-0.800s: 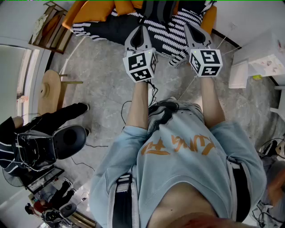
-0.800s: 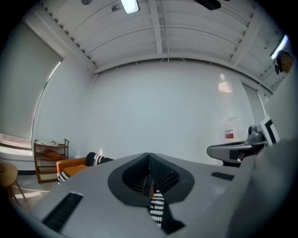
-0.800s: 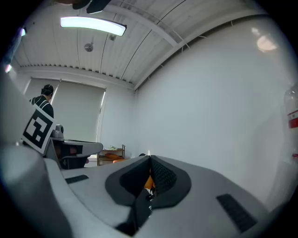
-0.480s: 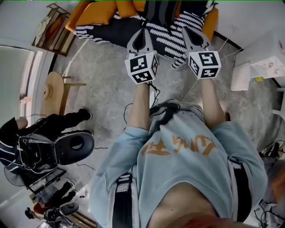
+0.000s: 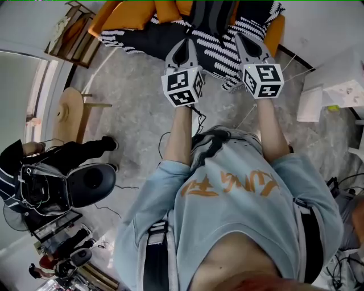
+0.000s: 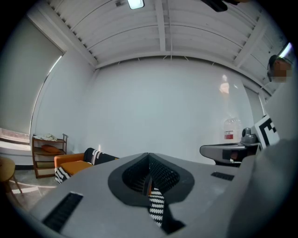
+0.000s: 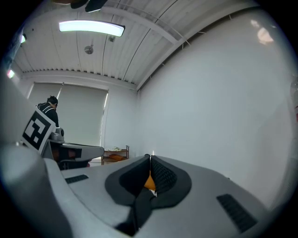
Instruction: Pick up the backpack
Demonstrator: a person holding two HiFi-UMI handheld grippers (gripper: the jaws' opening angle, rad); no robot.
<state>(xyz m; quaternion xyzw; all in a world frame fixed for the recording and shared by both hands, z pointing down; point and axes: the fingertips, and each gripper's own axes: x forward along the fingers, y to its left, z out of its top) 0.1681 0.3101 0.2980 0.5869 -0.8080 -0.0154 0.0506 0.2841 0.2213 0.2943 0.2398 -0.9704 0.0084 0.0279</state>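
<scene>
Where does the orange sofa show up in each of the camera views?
Head view: orange sofa at the top edge, under a striped blanket.
Left gripper view: low left, right of the shelf.
Right gripper view: only an orange sliver low centre, likely it.
Shared landmark: the wooden shelf.

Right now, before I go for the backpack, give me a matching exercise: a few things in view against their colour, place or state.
Things:
1 left gripper
2 sofa
3 blanket
4 shelf

Descriptions:
A orange
B wooden, upper left of the head view
C jaws shut
D black-and-white striped

Pairs: 1-C; 2-A; 3-D; 4-B
</scene>
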